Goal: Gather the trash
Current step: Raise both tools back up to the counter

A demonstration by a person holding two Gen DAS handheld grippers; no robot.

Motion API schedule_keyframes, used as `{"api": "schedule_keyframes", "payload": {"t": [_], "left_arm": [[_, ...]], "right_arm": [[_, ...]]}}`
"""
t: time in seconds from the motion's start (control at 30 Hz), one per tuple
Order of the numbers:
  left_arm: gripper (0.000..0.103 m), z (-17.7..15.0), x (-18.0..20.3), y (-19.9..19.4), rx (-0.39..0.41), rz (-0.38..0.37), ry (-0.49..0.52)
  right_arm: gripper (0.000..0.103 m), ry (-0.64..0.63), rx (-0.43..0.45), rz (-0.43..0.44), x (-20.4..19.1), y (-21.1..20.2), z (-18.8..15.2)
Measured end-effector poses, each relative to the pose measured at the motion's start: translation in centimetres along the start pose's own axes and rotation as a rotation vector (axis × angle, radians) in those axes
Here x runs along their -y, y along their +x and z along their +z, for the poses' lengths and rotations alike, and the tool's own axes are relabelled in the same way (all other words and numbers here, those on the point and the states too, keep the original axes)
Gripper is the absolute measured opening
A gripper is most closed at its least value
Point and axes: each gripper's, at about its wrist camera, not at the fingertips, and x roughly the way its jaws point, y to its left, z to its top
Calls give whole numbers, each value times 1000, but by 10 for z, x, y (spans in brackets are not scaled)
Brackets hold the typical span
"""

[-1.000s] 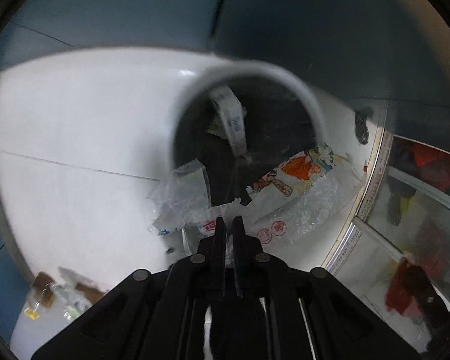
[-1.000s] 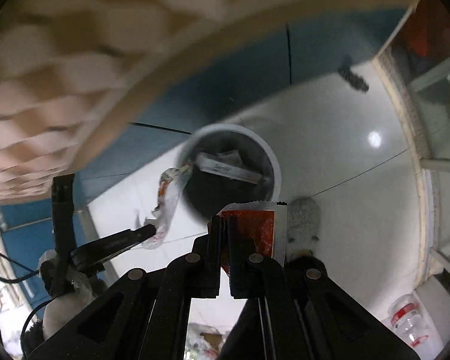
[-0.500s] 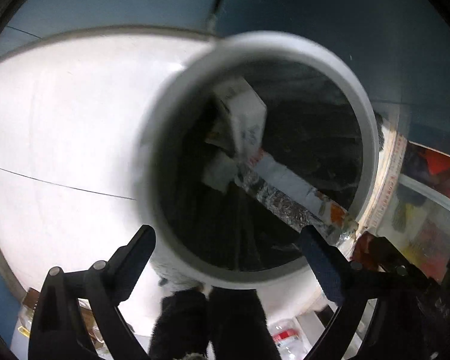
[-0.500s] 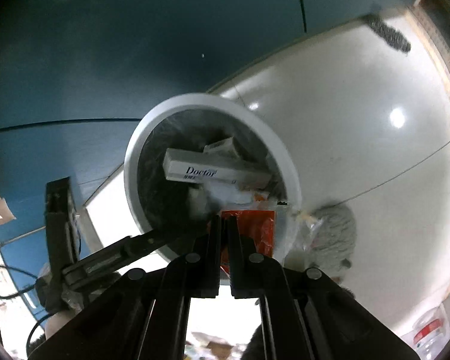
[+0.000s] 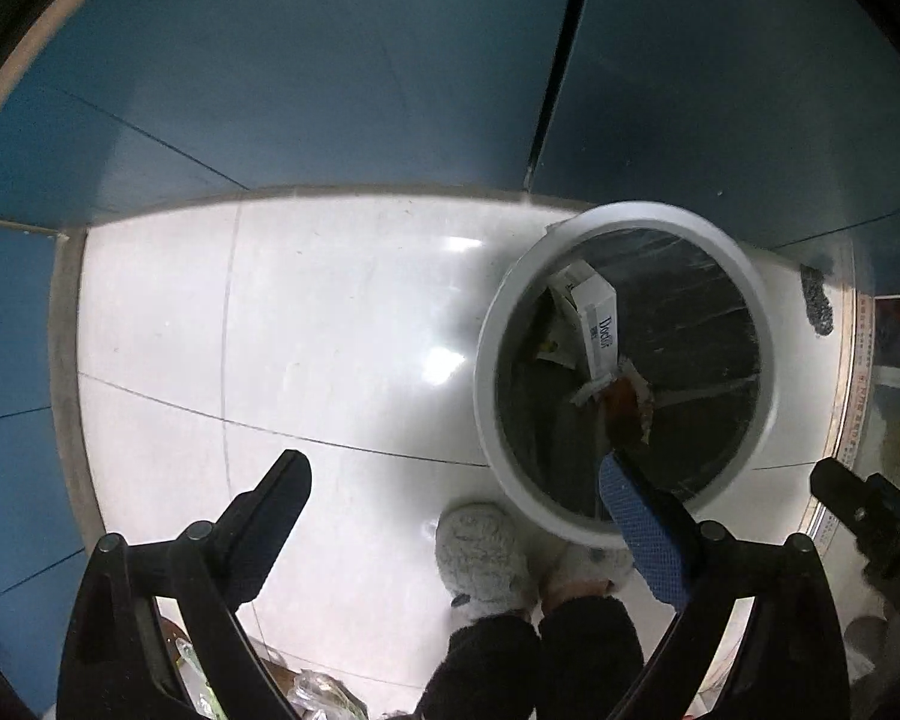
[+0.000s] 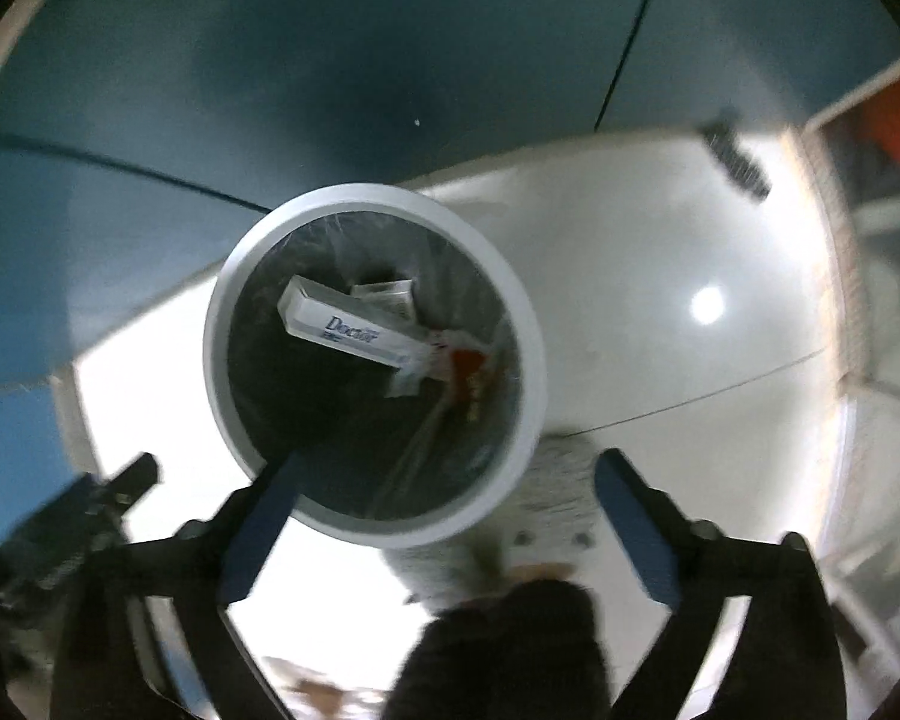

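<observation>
A round white trash bin (image 5: 485, 360) with a dark liner stands on the white tiled floor against a blue wall; it also shows in the right wrist view (image 6: 528, 360). Inside lie a white "Doctor" box (image 6: 342, 327), a smaller carton (image 6: 387, 291) and a red-orange wrapper (image 6: 471, 369), which also shows in the left wrist view (image 5: 624, 405). My left gripper (image 5: 456, 480) is open and empty, above the floor left of the bin. My right gripper (image 6: 450, 477) is open and empty above the bin's near rim.
A grey fluffy slipper (image 5: 480, 558) and dark trouser legs (image 5: 534, 660) are just in front of the bin. Clear wrappers (image 5: 324, 690) lie low in the left wrist view. A dark scrap (image 5: 816, 300) lies on the floor by the wall. Shelving stands at right.
Both grippers have opened. The right one released the red wrapper, which now lies in the bin. The left gripper pulled back and left from the bin.
</observation>
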Motion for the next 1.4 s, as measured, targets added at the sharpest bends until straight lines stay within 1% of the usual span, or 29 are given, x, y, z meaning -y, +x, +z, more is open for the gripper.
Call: {"api": "schedule_keyframes", "payload": {"t": [0.1,0.2,0.33,0.43,0.5,0.63,0.67,0.77,0.9,1.0,1.07,1.1,1.13,1.2,1.27,1.33,1.37,1.4], "left_arm": [[98,-4,-3,-37,20,3,6],[98,-8,-5,-84,33,-10,13],[98,-20,-3,-144,62,-36,34],[98,-31,-2,-192,92,-50,54],[98,-38,0,-218,104,-58,63],[98,-54,1,-272,113,-77,89],[98,-58,2,-279,115,-83,91],[98,-71,-1,-323,137,-102,96],[98,-82,-3,-370,168,-126,95],[98,-91,-6,-409,221,-119,89],[98,-89,-6,-433,284,-115,90],[98,-86,-6,-441,303,-101,87],[98,-79,-5,-450,327,-84,81],[98,-66,-6,-464,372,-74,63],[98,-47,-9,-480,425,-46,39],[99,-27,-11,-489,457,-17,24],[103,-14,-13,-493,469,-1,14],[103,0,-13,-494,479,16,-1]], "right_arm": [[102,-66,30,-62,-11,-32,-10],[102,-93,46,-75,-17,-65,-17],[102,-130,87,-91,-26,-130,-33],[102,-148,123,-87,-29,-186,-45],[102,-163,152,-83,-31,-228,-54],[102,-178,187,-77,-37,-292,-73],[102,-178,192,-71,-37,-311,-79],[102,-182,211,-66,-38,-356,-97],[102,-181,230,-35,-36,-420,-122],[102,-177,251,10,-36,-461,-136],[102,-169,265,46,-36,-482,-141],[102,-163,275,61,-37,-491,-142],[102,-153,290,83,-37,-503,-141],[102,-131,318,122,-37,-523,-136],[102,-111,344,156,-36,-539,-123],[102,-91,364,179,-33,-552,-103],[102,-84,373,182,-32,-558,-94],[102,-78,387,184,-30,-563,-80]]}}
